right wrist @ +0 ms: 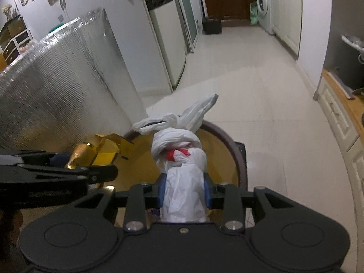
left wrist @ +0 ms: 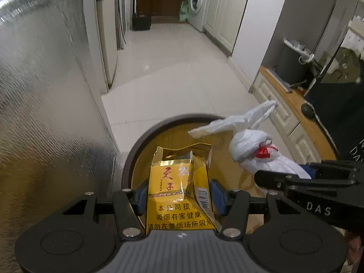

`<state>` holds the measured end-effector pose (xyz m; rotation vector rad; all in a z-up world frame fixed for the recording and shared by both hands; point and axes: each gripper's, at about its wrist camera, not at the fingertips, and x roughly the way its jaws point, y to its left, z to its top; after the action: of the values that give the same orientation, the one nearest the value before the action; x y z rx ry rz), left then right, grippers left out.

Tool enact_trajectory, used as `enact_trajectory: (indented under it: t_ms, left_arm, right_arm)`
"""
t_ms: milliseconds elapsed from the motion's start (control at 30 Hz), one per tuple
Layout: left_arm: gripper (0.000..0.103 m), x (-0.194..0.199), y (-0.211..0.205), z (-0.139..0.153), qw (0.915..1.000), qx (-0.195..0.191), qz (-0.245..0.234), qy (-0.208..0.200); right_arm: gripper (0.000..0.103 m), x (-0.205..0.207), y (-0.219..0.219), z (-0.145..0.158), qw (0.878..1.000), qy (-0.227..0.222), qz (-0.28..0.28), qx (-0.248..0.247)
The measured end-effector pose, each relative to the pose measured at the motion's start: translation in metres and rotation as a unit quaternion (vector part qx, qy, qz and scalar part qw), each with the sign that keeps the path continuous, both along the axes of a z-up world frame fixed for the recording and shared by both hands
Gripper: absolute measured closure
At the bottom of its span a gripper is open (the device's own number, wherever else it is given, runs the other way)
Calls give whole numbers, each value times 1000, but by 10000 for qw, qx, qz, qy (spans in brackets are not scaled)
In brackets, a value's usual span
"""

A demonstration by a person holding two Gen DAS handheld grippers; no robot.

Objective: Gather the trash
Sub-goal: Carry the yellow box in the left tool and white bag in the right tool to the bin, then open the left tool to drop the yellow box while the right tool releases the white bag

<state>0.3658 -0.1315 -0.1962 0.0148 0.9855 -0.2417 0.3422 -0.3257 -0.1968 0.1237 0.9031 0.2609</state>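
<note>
Cigarette pack (left wrist: 179, 195): glossy yellow card, crinkled clear film. Knotted bag (right wrist: 182, 170): thin white plastic, wrinkled. Bin (left wrist: 145, 145): smooth dark rim, shiny yellow inside. Floor (left wrist: 173, 72): glossy tile. Insulation sheet (left wrist: 45, 91): embossed silver foil.

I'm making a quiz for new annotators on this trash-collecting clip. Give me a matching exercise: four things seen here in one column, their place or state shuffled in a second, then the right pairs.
Column one:
1. yellow cigarette pack
2. knotted white plastic bag
3. round bin
4. washing machine

Column two:
A. far down the hallway, beside white cabinets
B. clamped in the right gripper
C. under both grippers, yellow inside
D. clamped in the left gripper, top torn open

Pairs: 1-D, 2-B, 3-C, 4-A
</note>
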Motion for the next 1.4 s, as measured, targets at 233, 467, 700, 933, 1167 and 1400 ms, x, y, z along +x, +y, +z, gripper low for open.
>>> enact_trajectory:
  t_ms: [233,467,700,933,1167,1400]
  left_arm:
    - [47,11,0,-25,9996,52,-49,263]
    - [45,16,-5,-39,9982,17,-263,543]
    - [36,13,-11,-44,9963,49,-432,737]
    - [24,7,-15,-41,9954,79,-489,818]
    - [16,0,-14,-34,9956,104,-463,813]
    - [10,-12,-5,-23,9963,124,-356,768]
  right_arm:
    - [69,18,2,-23,9998,149,52,99]
    - [43,28,2,-29,9995,316,76,62]
    - [35,20,-6,-22,9993,342,106,76]
    - [34,13,-11,-26,9987,480,168,-77]
    - [27,5,-17,-20,9987,463,157,-123]
    - [12,-5,-12,-8,9984,436,257,-272]
